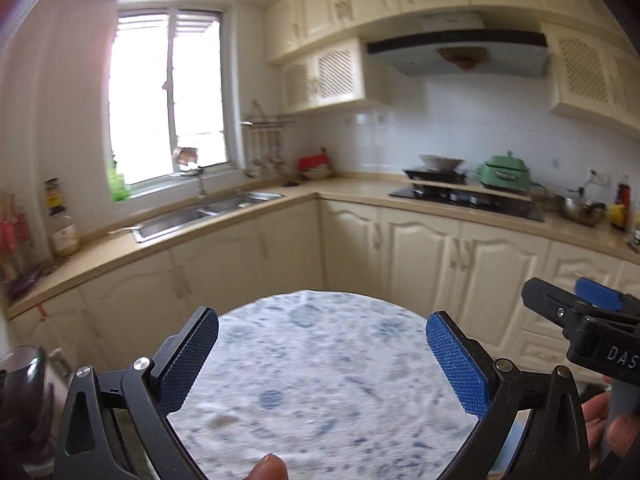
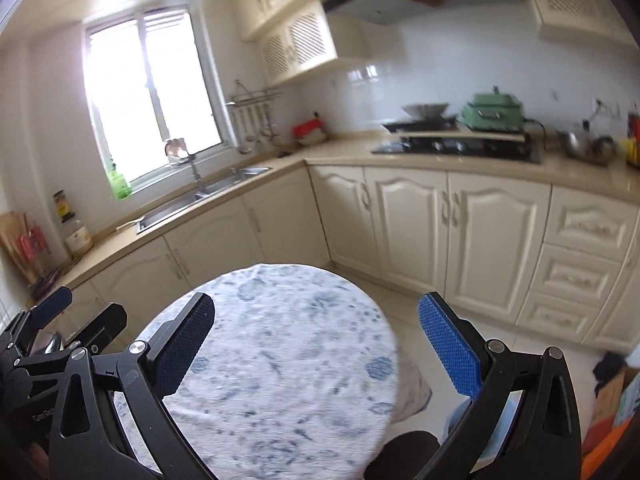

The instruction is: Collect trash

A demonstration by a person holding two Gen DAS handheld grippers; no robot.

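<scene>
The kitchen is filling both views: cream cabinets (image 1: 420,264) are wrapping round from nine o'clock to three o'clock, and the round table (image 1: 320,380) with its blue-flecked cloth is sitting at six o'clock, right under both tools. The sink (image 1: 200,212) is lying at about ten o'clock, the hob (image 1: 468,196) at two o'clock.

The left gripper (image 1: 322,360) is hanging wide open over the cloth, holding nothing. The right gripper (image 2: 316,344) is gaping just as wide, also empty.

Trash? None is showing on the table in either view, so collecting looks not yet begun; everything is left to do.

The right wrist view is catching orange and dark clutter (image 2: 608,408) on the floor at four o'clock, possibly the trash, too blurred to tell. The left wrist view is missing that, but is showing a fingertip (image 1: 268,468) at six o'clock.
</scene>
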